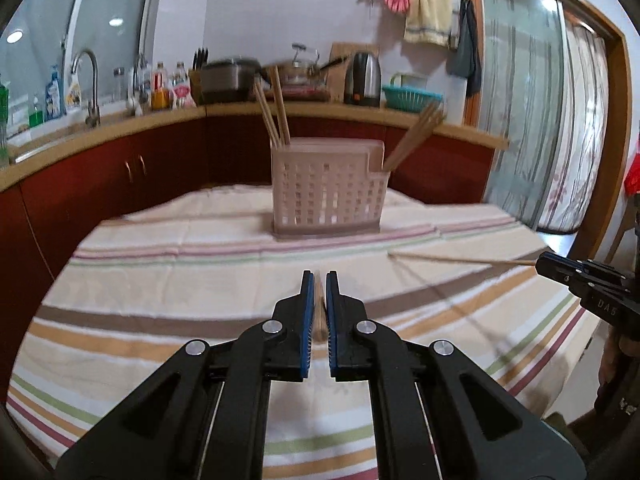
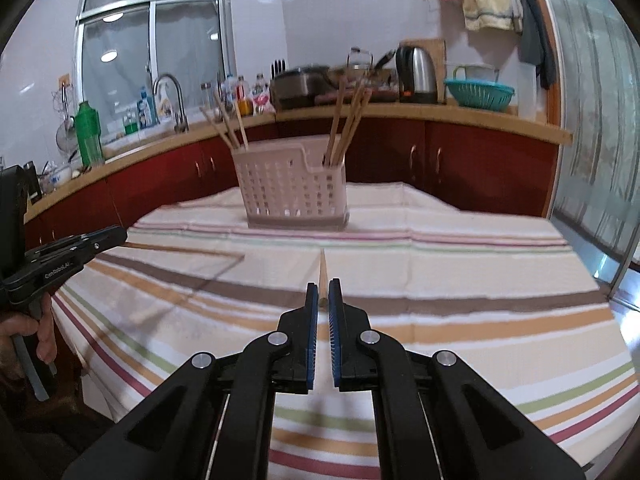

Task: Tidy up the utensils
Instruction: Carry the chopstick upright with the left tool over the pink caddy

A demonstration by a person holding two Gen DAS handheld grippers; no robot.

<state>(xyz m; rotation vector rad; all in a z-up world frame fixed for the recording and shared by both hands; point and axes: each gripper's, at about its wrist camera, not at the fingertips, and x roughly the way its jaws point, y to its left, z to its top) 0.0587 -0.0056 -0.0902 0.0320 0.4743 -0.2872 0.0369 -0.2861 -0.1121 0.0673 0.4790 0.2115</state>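
We held the left gripper (image 1: 320, 280) pressed together on a wooden chopstick (image 1: 319, 308), in front of the pink slotted utensil holder (image 1: 328, 196) standing on the striped tablecloth (image 1: 160, 280). Our right gripper (image 2: 324, 288) pinched a second chopstick (image 2: 322, 276), its tip aimed toward the holder. More chopsticks (image 2: 230, 128) stood tilted in the holder's left section, and others (image 2: 344, 124) in its lower right section. Behind the holder ran the kitchen counter (image 2: 400, 114)
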